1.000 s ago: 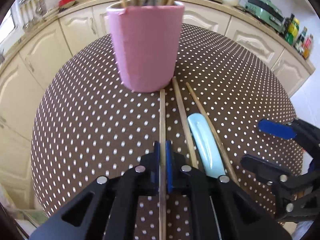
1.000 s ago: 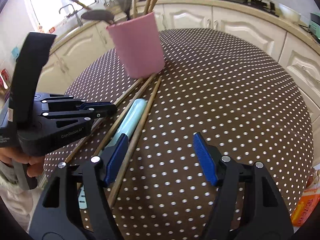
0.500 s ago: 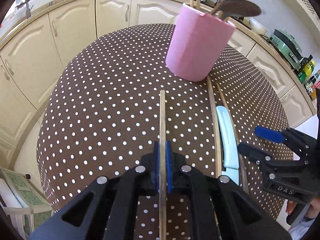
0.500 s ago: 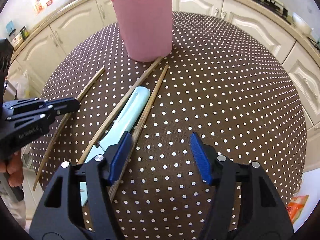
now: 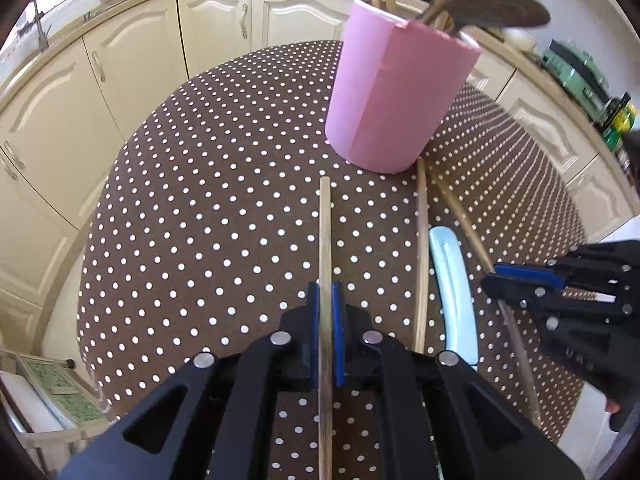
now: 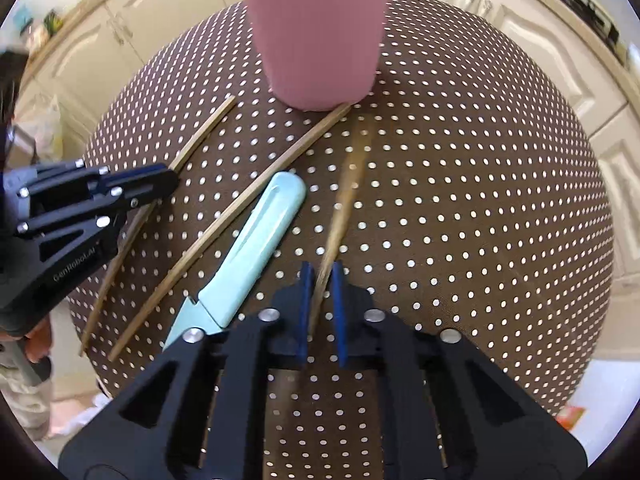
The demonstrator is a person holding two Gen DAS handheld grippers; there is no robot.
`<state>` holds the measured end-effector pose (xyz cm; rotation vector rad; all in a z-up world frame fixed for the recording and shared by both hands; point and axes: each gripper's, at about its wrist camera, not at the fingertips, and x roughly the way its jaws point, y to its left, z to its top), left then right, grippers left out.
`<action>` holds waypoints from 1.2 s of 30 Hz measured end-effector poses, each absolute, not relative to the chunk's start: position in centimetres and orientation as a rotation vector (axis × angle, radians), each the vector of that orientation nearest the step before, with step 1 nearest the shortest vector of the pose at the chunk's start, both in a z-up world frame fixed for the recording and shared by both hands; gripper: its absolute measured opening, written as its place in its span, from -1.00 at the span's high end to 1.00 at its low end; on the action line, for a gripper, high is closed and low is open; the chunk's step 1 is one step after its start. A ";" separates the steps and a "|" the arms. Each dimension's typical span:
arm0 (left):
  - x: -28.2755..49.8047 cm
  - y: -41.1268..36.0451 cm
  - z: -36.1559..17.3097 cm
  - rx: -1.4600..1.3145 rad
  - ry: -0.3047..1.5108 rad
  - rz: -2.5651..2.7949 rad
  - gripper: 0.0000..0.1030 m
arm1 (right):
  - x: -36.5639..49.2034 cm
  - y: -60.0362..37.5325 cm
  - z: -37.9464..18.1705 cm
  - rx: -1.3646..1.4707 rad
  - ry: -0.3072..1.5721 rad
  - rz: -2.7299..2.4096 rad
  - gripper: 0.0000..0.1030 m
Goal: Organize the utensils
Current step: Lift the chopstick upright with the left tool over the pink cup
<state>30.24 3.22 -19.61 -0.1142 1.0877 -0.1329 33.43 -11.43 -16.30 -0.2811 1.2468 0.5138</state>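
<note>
Chopsticks: one pinched in the left gripper (image 5: 326, 320), pads pressed on it, tip toward the pink holder (image 5: 400, 92) at 12 o'clock. Right gripper (image 6: 320, 300) closing on a second chopstick (image 6: 344, 204) between its pads. Third chopstick (image 6: 224, 224) and pale-blue knife (image 6: 248, 256) lie loose on the dotted desk (image 6: 480, 200). Step: pickup. Next, judged: lift both sticks, tip them upright, drop into holder.

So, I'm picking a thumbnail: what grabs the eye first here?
The pink cup stuffed with utensils, at the far side of the dotted table. Then each gripper shut on a chopstick: left, right. A pale blue knife lies between loose sticks.
</note>
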 end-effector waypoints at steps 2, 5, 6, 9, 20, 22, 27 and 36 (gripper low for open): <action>29.8 3.8 -19.7 -0.167 1.063 -0.147 0.88 | 34.0 -12.4 -16.3 -0.206 1.230 0.511 0.87; 28.6 5.2 -19.0 -0.214 1.002 -0.147 0.88 | 34.2 -14.0 -16.1 -0.134 1.201 0.525 0.88; 28.3 5.5 -18.4 -0.230 0.973 -0.151 0.88 | 33.9 -14.7 -16.0 -0.123 1.190 0.528 0.88; 27.2 6.1 -16.8 -0.255 0.887 -0.150 0.88 | 33.2 -16.7 -15.6 -0.073 1.137 0.535 0.89; 22.6 6.8 -11.4 -0.255 0.636 -0.167 0.88 | 31.2 -24.8 -12.8 0.153 0.951 0.530 0.89; 22.2 7.0 -10.7 -0.261 0.603 -0.174 0.88 | 31.2 -26.0 -12.0 0.193 0.905 0.529 0.89; 21.4 7.6 -9.1 -0.274 0.526 -0.170 0.88 | 30.5 -27.9 -9.1 0.254 0.774 0.551 0.89; 20.8 8.0 -6.7 -0.295 0.401 -0.175 0.88 | 28.5 -29.0 -5.5 0.273 0.597 0.633 0.89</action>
